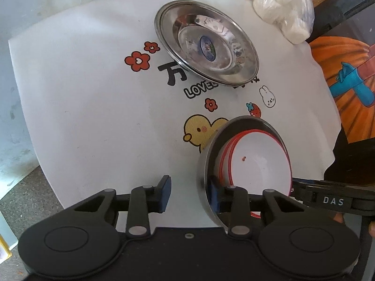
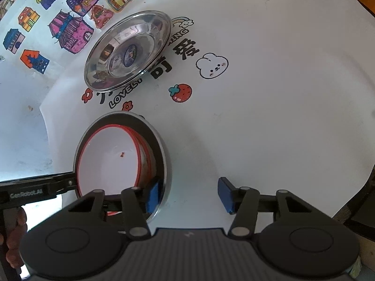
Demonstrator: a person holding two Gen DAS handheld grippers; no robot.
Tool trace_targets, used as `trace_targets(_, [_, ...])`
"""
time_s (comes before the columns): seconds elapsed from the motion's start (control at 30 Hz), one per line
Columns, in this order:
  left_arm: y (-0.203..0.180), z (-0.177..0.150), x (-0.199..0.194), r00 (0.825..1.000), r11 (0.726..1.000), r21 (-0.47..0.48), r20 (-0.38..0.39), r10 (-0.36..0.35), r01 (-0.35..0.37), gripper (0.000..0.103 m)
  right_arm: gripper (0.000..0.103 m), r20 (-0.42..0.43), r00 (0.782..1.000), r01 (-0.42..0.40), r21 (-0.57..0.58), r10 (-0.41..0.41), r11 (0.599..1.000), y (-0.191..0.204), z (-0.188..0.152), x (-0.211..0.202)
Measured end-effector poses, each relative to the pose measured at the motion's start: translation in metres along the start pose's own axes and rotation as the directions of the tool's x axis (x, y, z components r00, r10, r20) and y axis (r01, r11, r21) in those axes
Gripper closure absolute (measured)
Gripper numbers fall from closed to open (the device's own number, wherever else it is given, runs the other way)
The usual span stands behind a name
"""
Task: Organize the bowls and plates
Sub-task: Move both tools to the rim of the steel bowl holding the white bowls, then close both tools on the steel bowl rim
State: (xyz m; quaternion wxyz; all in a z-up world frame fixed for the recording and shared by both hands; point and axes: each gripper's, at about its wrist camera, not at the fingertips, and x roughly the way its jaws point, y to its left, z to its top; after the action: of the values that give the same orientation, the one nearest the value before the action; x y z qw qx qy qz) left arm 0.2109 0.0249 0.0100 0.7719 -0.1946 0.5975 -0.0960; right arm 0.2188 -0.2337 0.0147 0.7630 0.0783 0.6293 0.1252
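A steel bowl (image 1: 205, 164) holds nested white bowls with red rims (image 1: 257, 161) near the table's front edge; it also shows in the right wrist view (image 2: 161, 154). My left gripper (image 1: 189, 195) is open and straddles the steel bowl's left wall, its right finger inside. My right gripper (image 2: 187, 195) is open and straddles the opposite wall, its left finger inside. A shallow steel plate (image 1: 206, 44) with a blue sticker lies farther back; it also shows in the right wrist view (image 2: 129, 49).
The round table wears a white cartoon-printed cloth (image 1: 93, 93). A plastic bag of white lumps (image 1: 283, 9) sits at the far right edge. An orange and blue picture (image 1: 346, 82) stands right of the table. Grey floor (image 1: 23, 175) lies to the left.
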Motion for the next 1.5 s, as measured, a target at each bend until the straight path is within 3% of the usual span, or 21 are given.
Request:
trace_targets(0.33, [-0.007, 0.002, 0.005, 1.000, 1.000, -0.004, -0.014, 0.006, -0.006, 0.082, 0.082, -0.037, 0.996, -0.080, 0.063, 0.083, 0.995, 0.000, 0.004, 0.003])
trace_targets(0.5, [-0.011, 0.002, 0.006, 1.000, 1.000, -0.012, -0.012, -0.003, 0.003, 0.094, 0.090, -0.047, 0.995, -0.087, 0.075, 0.090, 0.993, 0.006, 0.004, 0.004])
trace_targets(1.23, [-0.015, 0.005, 0.007, 1.000, 1.000, -0.014, -0.020, 0.007, -0.007, 0.095, 0.093, -0.056, 0.994, -0.080, 0.147, 0.090, 0.986, 0.003, -0.001, 0.002])
trace_targets(1.5, [-0.019, 0.015, -0.003, 1.000, 1.000, -0.011, 0.017, -0.011, 0.012, 0.096, 0.093, -0.018, 0.994, -0.100, 0.149, 0.104, 0.984, 0.004, 0.007, -0.009])
